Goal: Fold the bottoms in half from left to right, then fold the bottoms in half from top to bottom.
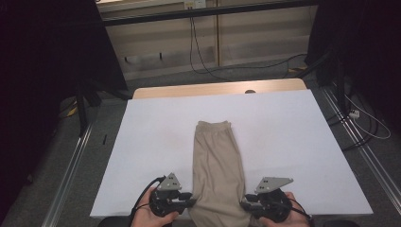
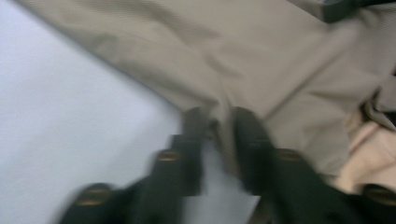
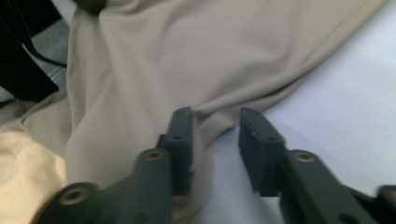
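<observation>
One pair of beige trousers (image 1: 215,165), folded lengthwise, lies on the white table (image 1: 293,142), waistband far, hem over the near edge. Two claws: the left claw (image 1: 191,198) touches the left side of the hem with jaws slightly apart and cloth between them; the right claw (image 1: 246,203) is at the right side, jaws parted astride the cloth edge.

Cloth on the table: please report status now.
Left gripper open, jaws astride cloth edge. Right gripper open at opposite edge, not clamped. Cloth folded long on white table. Nothing in the way.
</observation>
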{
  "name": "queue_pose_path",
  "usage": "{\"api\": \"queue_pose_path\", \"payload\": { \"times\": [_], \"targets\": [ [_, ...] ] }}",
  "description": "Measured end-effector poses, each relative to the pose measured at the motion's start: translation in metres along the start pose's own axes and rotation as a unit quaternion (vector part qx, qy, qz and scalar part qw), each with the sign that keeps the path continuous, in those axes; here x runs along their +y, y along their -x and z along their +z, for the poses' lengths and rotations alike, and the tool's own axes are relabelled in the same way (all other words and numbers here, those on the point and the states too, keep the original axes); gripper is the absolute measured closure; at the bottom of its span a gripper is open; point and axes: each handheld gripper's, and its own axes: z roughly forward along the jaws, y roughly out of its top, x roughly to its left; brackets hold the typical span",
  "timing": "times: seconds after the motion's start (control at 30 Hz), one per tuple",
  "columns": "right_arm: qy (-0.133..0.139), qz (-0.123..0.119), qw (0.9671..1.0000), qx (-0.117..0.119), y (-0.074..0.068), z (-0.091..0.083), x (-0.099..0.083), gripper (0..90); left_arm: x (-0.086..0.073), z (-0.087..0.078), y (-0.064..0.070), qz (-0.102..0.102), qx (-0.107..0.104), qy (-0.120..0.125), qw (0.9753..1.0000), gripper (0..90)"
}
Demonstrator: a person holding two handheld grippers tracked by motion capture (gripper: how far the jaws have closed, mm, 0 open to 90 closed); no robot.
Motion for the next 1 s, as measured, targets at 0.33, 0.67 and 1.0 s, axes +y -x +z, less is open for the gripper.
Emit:
{"api": "queue_pose_path", "payload": {
  "times": [0.33, 0.67, 1.0],
  "targets": [
    [0.037, 0.016, 0.9987, -0.031, 0.038, 0.006, 0.024, 39.7, 0.018, -0.002, -0.034, -0.021, 0.073, 0.058, 0.9954, 24.2],
    [0.076, 0.014, 0.9953, -0.057, 0.074, 0.011, 0.060, 37.5, 0.052, 0.005, -0.067, -0.027, 0.096, 0.094, 0.9905, 17.5],
    [0.092, 0.024, 0.9925, -0.077, 0.113, 0.036, 0.109, 55.5, 0.105, 0.039, -0.119, -0.023, 0.145, 0.091, 0.9849, 28.6]
  ]
}}
